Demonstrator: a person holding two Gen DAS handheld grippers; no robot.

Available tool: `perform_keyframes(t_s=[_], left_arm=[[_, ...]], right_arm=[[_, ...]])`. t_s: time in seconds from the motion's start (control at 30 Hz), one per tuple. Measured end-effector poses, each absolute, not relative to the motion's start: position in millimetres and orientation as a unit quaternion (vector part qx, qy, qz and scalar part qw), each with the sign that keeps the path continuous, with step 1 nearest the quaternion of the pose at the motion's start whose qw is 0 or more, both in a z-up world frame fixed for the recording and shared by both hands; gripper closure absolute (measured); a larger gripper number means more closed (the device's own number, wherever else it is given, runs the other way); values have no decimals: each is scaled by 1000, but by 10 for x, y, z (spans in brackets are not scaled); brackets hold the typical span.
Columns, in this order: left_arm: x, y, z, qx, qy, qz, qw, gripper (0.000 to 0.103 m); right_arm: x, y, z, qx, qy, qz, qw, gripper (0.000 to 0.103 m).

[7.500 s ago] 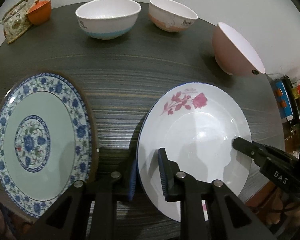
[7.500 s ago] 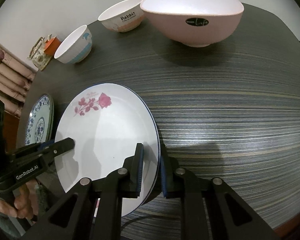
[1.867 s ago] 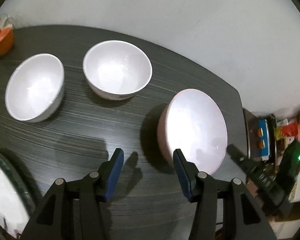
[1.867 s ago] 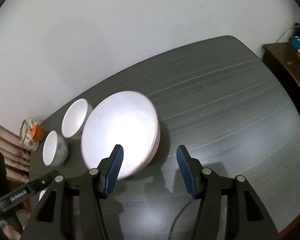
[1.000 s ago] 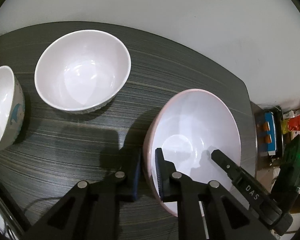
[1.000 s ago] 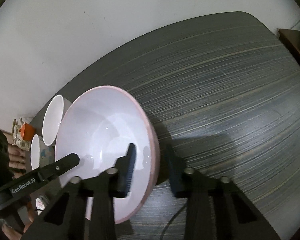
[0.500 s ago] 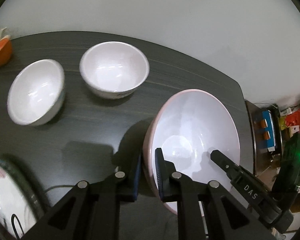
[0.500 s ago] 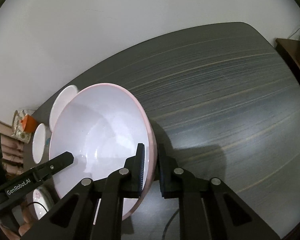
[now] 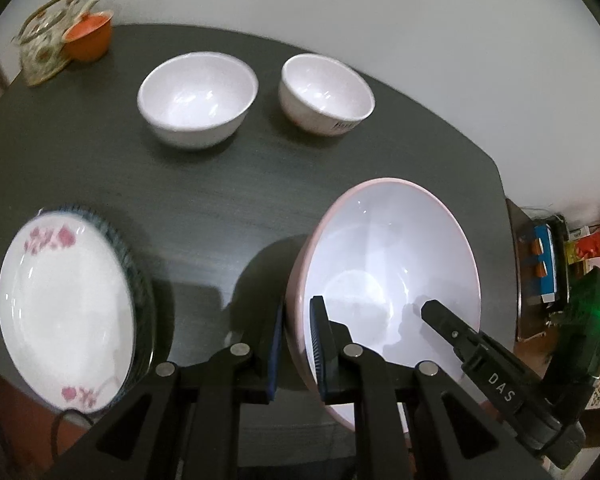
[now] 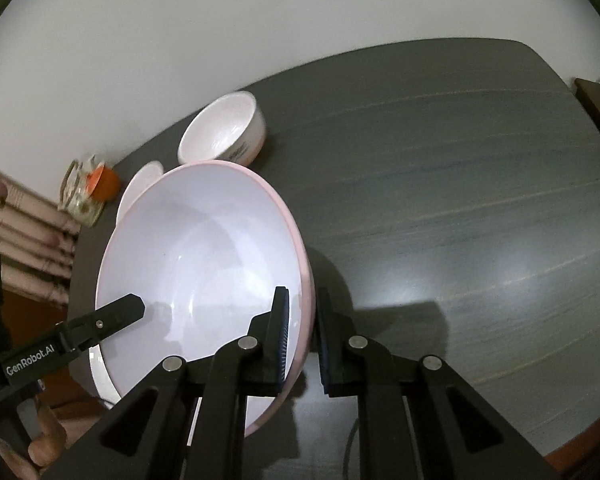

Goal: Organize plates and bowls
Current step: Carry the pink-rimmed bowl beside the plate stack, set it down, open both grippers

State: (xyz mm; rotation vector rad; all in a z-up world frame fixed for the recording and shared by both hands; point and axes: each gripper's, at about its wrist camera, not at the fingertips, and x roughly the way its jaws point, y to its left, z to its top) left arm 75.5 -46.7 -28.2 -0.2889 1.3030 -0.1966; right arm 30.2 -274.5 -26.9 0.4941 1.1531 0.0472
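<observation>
A large pink bowl [image 9: 392,264] with a white inside is held above the dark table, tilted. My left gripper [image 9: 298,344] is shut on its left rim. My right gripper [image 10: 302,332] is shut on its right rim; the bowl fills the left of the right wrist view [image 10: 196,264]. The rose plate [image 9: 64,308] lies on the blue-patterned plate [image 9: 140,280] at the left. Two small white bowls [image 9: 198,100] [image 9: 326,94] stand at the back of the table.
An orange cup [image 9: 88,38] and a patterned teapot [image 9: 44,50] stand at the far left corner. The dark table [image 10: 460,200] stretches to the right. A side stand with boxes [image 9: 544,264] is beyond the table's right edge.
Both grippers have closed on the pink bowl's rim and lifted it off the table. It has come back toward the table's near side, and the stacked plates are in view again.
</observation>
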Motion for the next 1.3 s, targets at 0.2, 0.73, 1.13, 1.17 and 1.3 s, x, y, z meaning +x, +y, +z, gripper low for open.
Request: perform_keyframes(t_s=[0.2,0.73,1.13,1.17,1.3], left_arm=[[555,-331,-420,-136,610,-82,777,90],[387,-253,-731,-127,629,-73,763,90],[439,-309,-754,-124,627,-81,765,90],[440,-309,-754,-125,626,-82,765,90],[430,-303,-744,-122,619,-82,772,89]], right_arm=[[0,-2562,-319,216,551,28,805,89],[-221,-2181,-587,198,577,21,792,87],[-210,-2208,-682,214,582,22,784,86],[-211,-2206,-683,214,582,22,785,85],[-209,-2220,-697,218,584,22,782,84]])
